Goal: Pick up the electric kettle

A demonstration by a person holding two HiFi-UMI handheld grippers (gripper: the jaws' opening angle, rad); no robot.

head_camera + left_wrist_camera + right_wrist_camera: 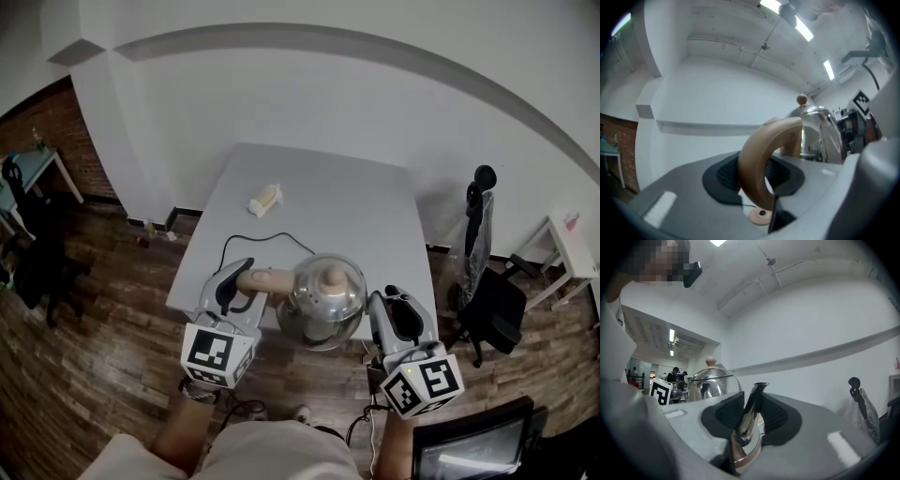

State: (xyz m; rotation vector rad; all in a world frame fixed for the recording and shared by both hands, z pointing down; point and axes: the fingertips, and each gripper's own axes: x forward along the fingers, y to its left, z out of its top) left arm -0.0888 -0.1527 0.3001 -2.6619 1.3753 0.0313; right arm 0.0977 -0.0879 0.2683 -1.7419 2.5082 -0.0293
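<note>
Left gripper (757,176) on curved tan handle (752,152), right gripper (751,412) on mirrored kettle spout (746,425)

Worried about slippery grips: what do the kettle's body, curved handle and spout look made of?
The domed silver kettle body looks like polished metal, probably stainless steel: it mirrors its surroundings. The tan curved handle is matte and even, wood or wood-look plastic; I cannot tell which. The narrow shiny spout is mirror-bright metal too.

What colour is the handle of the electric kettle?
The kettle handle is a light tan, like pale wood; the left gripper view shows it best.
</note>
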